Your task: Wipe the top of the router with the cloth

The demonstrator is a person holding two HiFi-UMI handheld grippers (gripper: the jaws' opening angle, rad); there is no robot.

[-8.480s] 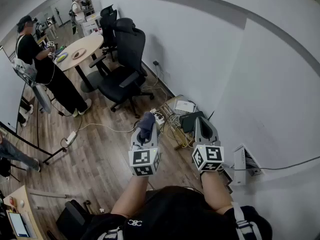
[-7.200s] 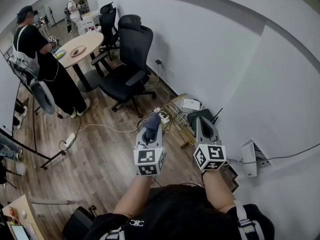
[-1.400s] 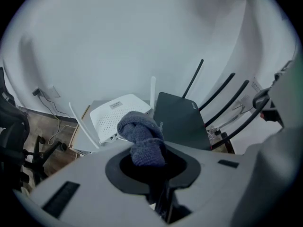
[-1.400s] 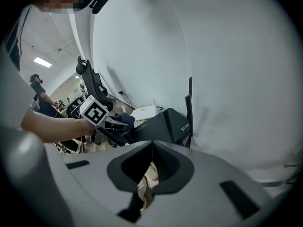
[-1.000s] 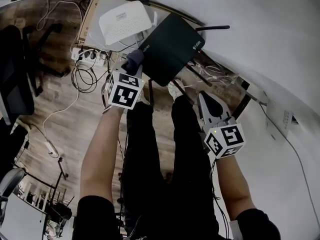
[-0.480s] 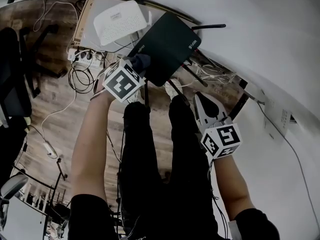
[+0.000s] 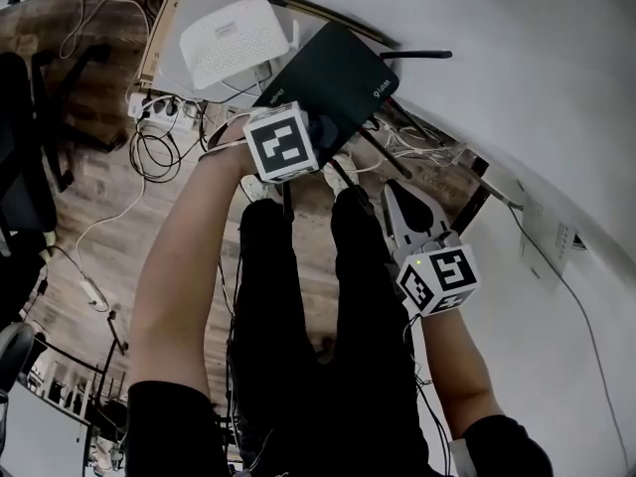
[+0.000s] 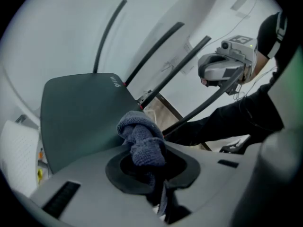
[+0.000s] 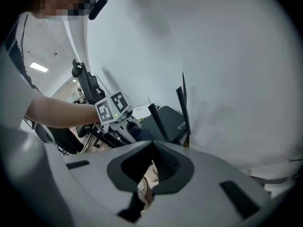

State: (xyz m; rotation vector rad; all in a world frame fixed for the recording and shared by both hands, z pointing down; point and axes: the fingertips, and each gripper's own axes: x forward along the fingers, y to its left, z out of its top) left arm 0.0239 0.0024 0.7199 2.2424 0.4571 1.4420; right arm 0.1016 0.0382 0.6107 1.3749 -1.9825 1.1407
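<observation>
The router (image 7: 343,73) is a flat dark slab with thin black antennas (image 7: 415,56), lying close to the white wall. My left gripper (image 7: 320,129) is shut on a bunched blue-grey cloth (image 7: 324,125), which rests on the router's near edge. In the left gripper view the cloth (image 8: 141,138) pokes out of the left gripper (image 8: 144,167), over the router's top (image 8: 80,110). My right gripper (image 7: 399,197) hangs to the right, below the router, shut and empty. In the right gripper view the right gripper (image 9: 152,144) points towards the router (image 9: 170,122) and the cloth (image 9: 142,133).
A white modem (image 7: 234,36) lies left of the router on a light board (image 7: 164,38). A power strip with tangled cables (image 7: 159,117) sits on the wooden floor. The person's dark trouser legs (image 7: 298,296) fill the middle. A wall socket (image 7: 550,235) is at the right.
My left gripper has carried the cloth rightward and onto the router's near edge. The right gripper has barely moved. Seconds earlier the person stood further back from the router.
</observation>
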